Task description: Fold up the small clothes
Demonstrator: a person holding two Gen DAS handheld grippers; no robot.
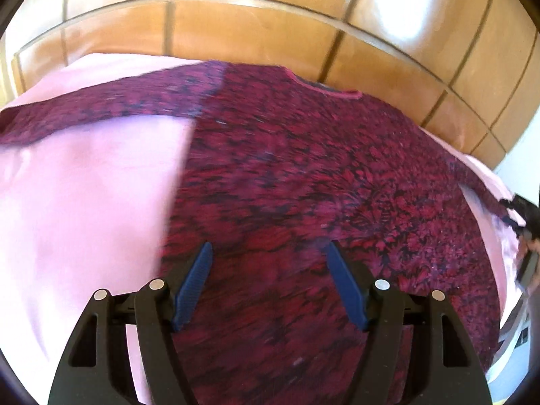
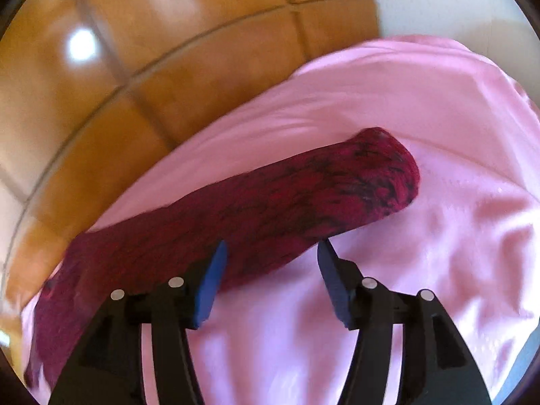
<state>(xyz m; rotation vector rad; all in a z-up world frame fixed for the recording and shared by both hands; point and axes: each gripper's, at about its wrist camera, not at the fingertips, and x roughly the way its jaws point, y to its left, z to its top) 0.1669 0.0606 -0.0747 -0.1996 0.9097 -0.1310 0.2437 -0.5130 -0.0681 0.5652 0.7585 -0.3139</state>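
A dark red and purple patterned long-sleeved sweater (image 1: 303,175) lies flat on a pink sheet (image 1: 84,185), neckline at the far side. Its left sleeve (image 1: 101,111) stretches out to the left. My left gripper (image 1: 270,249) is open and empty, hovering over the sweater's lower body. In the right wrist view, the sweater's right sleeve (image 2: 303,195) lies stretched on the pink sheet (image 2: 422,135), cuff to the far right. My right gripper (image 2: 271,246) is open and empty, just above the sleeve's near edge. The right gripper also shows at the left wrist view's right edge (image 1: 523,216).
A glossy wooden headboard (image 1: 270,33) rises just behind the bed; it also shows in the right wrist view (image 2: 135,84). A white wall (image 2: 438,0) stands at the far right. The pink sheet is wrinkled to the right of the sleeve.
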